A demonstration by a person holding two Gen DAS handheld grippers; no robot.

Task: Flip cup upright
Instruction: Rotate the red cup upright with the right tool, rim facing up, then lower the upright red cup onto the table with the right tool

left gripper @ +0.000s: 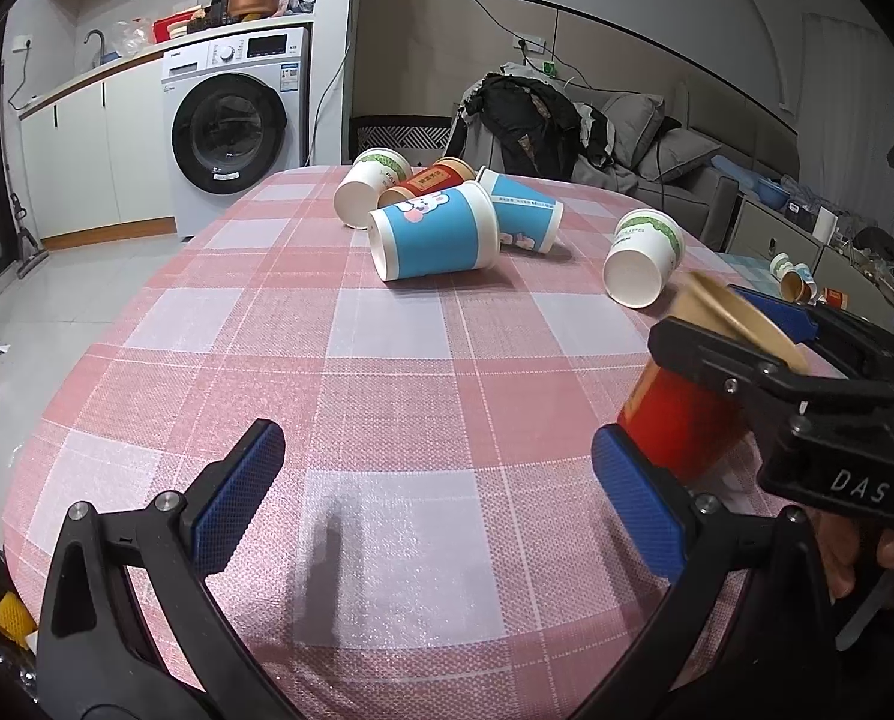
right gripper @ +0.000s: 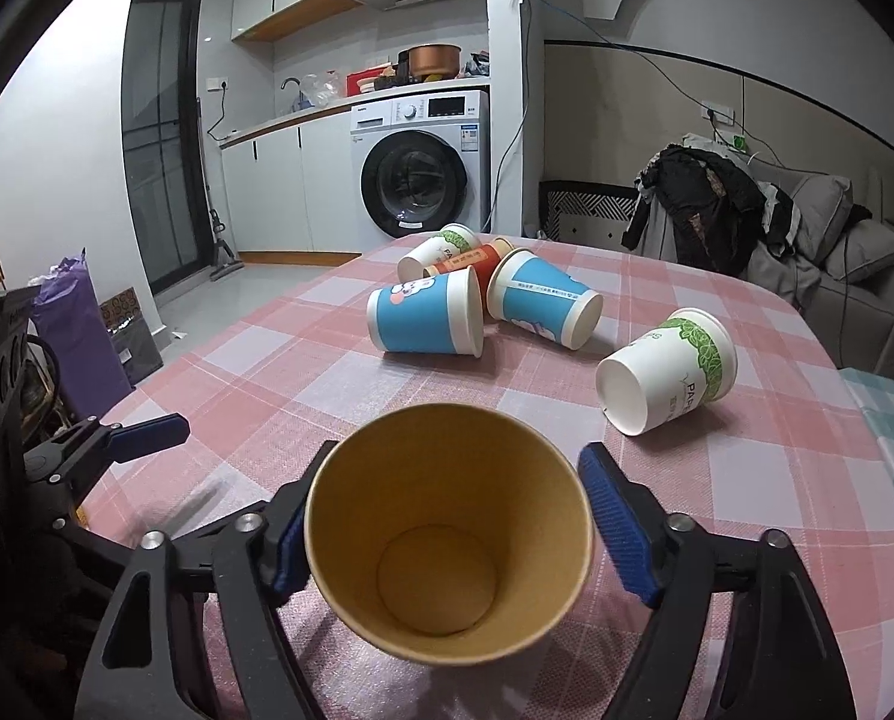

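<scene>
A pink-and-white checked tablecloth (left gripper: 387, 360) covers the table, with a washing machine (left gripper: 237, 126) and a grey sofa (left gripper: 675, 144) behind it. The right gripper (right gripper: 447, 540) has its blue pads pressed on either side of a red paper cup (right gripper: 447, 534) with a tan inside, held near the table's near edge, mouth up and tilted toward the camera, while the left gripper (left gripper: 441, 498) hovers over bare cloth beside it, fingers wide apart. Farther back, two blue cups (left gripper: 432, 234), another red one (left gripper: 429, 180) and two white cups with green trim (left gripper: 645, 258) lie on their sides.
</scene>
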